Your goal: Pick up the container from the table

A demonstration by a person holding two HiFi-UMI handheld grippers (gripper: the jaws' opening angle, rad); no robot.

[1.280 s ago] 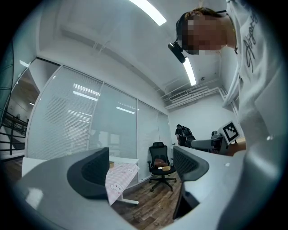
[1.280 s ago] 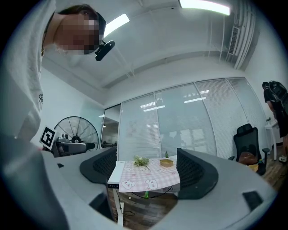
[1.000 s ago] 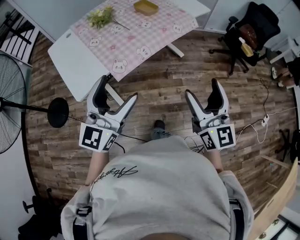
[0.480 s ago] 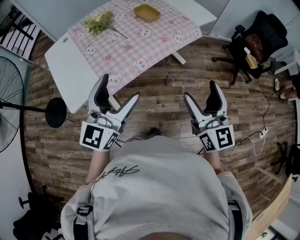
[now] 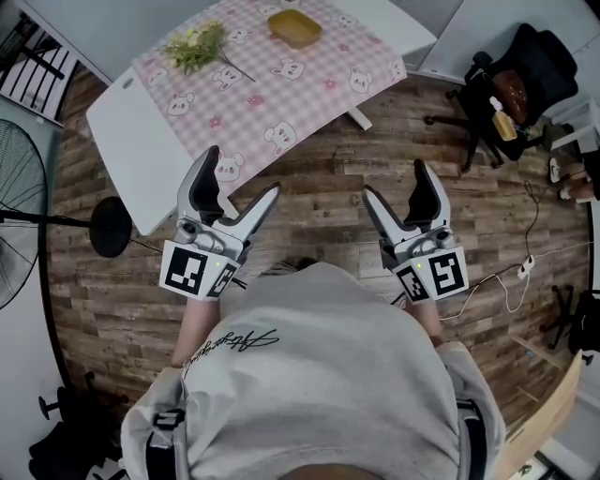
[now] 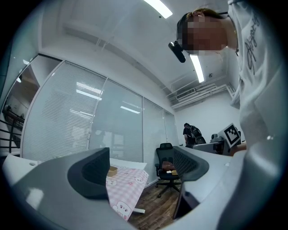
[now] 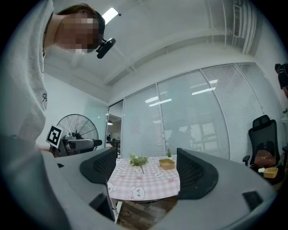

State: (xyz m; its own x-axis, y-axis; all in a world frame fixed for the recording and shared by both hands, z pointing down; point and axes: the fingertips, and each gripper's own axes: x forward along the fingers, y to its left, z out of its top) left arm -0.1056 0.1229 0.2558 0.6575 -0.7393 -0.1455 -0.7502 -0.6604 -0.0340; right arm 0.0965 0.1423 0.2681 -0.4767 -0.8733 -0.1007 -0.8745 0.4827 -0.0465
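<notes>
A shallow yellow container (image 5: 293, 27) sits near the far edge of a white table (image 5: 131, 141) covered by a pink checked cloth with bear prints. It also shows in the right gripper view as the container (image 7: 167, 164), and partly behind a jaw in the left gripper view as the container (image 6: 112, 171). My left gripper (image 5: 241, 186) and right gripper (image 5: 396, 187) are both open and empty, held at waist height over the wooden floor, well short of the table.
A bunch of green flowers (image 5: 196, 42) lies on the cloth left of the container. A standing fan (image 5: 23, 216) is at the left. A black office chair (image 5: 506, 80) with things on its seat stands at the right. A cable (image 5: 506, 272) runs along the floor.
The table and container have shifted slightly nearer and lower in the head view as the person steps forward. Both grippers stay open and keep their pose.
</notes>
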